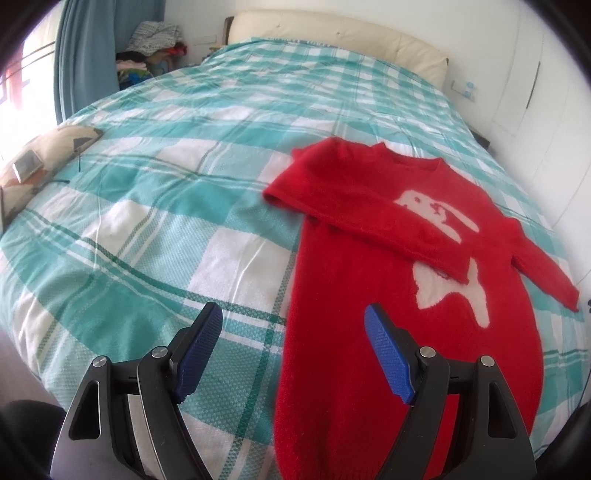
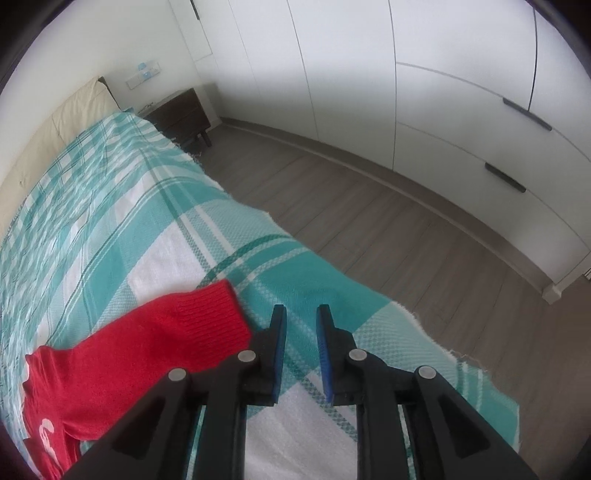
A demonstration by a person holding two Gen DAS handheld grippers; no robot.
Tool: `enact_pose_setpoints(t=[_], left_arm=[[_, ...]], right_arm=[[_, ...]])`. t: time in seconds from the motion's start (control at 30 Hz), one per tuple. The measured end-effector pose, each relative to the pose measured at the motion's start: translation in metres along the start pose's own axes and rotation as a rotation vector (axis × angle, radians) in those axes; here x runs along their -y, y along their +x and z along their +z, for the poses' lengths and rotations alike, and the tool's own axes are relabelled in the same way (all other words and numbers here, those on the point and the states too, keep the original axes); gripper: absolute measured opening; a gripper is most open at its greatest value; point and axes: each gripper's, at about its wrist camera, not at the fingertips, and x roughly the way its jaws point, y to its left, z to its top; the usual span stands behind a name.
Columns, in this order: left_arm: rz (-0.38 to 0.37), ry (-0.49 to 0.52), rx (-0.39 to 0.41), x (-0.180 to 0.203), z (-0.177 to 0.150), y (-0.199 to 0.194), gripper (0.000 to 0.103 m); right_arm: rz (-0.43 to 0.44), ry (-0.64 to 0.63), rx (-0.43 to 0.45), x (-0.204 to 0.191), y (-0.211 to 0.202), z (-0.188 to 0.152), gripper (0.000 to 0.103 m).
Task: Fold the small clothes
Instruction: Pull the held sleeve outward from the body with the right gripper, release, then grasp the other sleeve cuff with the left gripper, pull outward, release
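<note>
A small red knit sweater [image 1: 388,295] with a white figure on its front lies flat on the teal-and-white plaid bedcover [image 1: 166,184]. Its left sleeve [image 1: 351,206] is folded across the chest; its right sleeve [image 1: 539,266] stretches out to the right. My left gripper [image 1: 293,325] is wide open and empty, hovering above the sweater's lower left edge. In the right wrist view the right sleeve's cuff [image 2: 207,317] lies on the bedcover just left of my right gripper [image 2: 301,314], which is open by a narrow gap and empty.
A cream headboard [image 1: 332,33] runs along the far end. A patterned cushion with a small device [image 1: 40,162] lies at the bed's left edge. A dark nightstand [image 2: 181,110], wood floor [image 2: 369,221] and white wardrobe doors [image 2: 443,92] are right of the bed.
</note>
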Motion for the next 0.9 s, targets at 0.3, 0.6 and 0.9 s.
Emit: enact_pose_setpoints(t=[0.3, 0.6, 0.9], left_arm=[[-0.198, 0.449, -0.015, 0.098, 0.068, -0.019, 0.093], [-0.214, 0.824, -0.182, 0.19, 0.026, 0.088, 0.083], [-0.248, 0.776, -0.228, 0.182, 0.023, 0.109, 0.007]], right_arm=[[0.332, -0.298, 0.079, -0.09, -0.065, -0.059, 0.04], [0.367, -0.599, 0.094, -0.14, -0.087, -0.123, 0.04], [0.389, -0.602, 0.09, -0.146, -0.085, -0.124, 0.041]])
